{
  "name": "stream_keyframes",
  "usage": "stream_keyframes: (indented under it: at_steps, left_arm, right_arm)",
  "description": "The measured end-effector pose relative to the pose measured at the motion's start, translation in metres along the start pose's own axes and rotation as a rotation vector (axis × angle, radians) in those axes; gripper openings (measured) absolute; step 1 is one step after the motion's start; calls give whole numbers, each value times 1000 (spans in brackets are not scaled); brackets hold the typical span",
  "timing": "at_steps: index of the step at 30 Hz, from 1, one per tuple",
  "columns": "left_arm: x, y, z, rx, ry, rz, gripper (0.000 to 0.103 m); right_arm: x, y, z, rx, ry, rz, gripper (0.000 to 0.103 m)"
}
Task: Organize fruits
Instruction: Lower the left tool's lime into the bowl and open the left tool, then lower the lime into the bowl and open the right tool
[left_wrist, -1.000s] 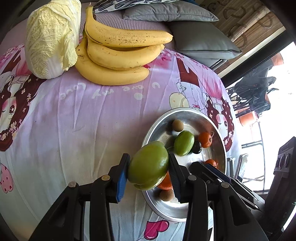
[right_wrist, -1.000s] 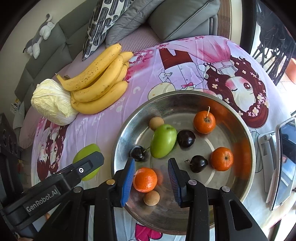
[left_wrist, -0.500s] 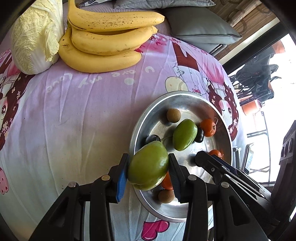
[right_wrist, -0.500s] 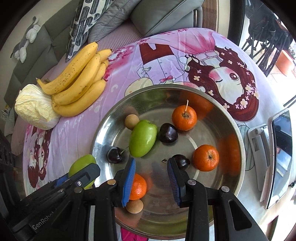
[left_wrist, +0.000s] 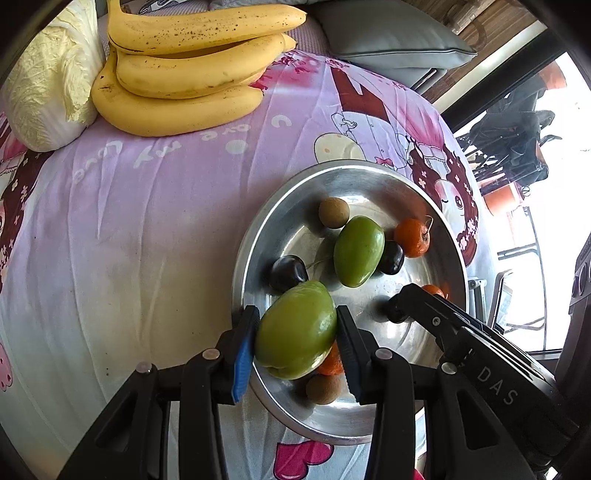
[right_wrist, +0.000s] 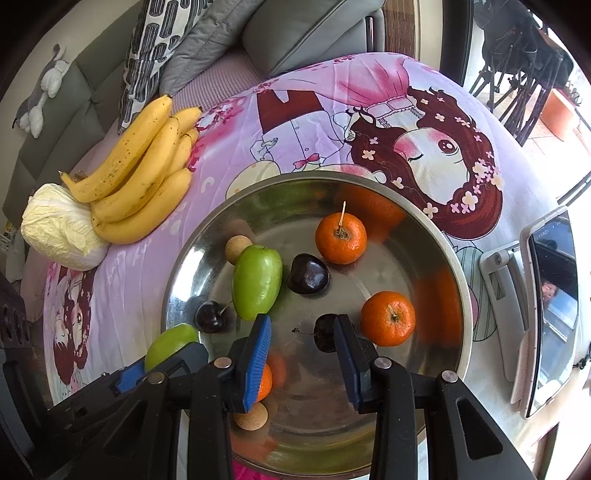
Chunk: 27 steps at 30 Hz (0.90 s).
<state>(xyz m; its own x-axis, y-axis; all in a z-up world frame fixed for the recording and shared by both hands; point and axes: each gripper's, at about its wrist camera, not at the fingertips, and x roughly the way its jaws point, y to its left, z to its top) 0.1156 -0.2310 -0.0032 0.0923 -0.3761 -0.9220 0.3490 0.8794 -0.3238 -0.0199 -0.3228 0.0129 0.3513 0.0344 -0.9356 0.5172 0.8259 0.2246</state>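
My left gripper (left_wrist: 295, 328) is shut on a green mango (left_wrist: 297, 330) and holds it over the near left rim of the steel bowl (left_wrist: 258, 236). The bowl holds a second green mango (right_wrist: 256, 282), oranges (right_wrist: 341, 238), dark cherries (right_wrist: 308, 275) and small brown round fruits (right_wrist: 238, 249). My right gripper (right_wrist: 303, 350) is open and empty above the bowl's near middle, with a cherry (right_wrist: 325, 332) by its right finger. The held mango shows at the left in the right wrist view (right_wrist: 170, 343).
A bunch of bananas (left_wrist: 184, 74) and a napa cabbage (left_wrist: 48, 81) lie on the pink cartoon cloth at the far left. Grey cushions (right_wrist: 303, 33) lie behind. A phone on a stand (right_wrist: 546, 325) is right of the bowl.
My left gripper has carried the green mango forward and right, to over the bowl's rim. My right gripper has moved further in over the bowl, still open.
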Motion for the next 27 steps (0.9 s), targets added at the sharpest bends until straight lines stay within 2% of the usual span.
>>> stream_keyframes:
  at_steps: [19,27]
  left_arm:
    - [11,0,0,-30,35,-7,43]
    - [-1,3,2,-38,8,-13,43]
  right_arm:
    - [1,-3,0,16,0,3,39]
    - [-2,0,0,6,-9,10,39]
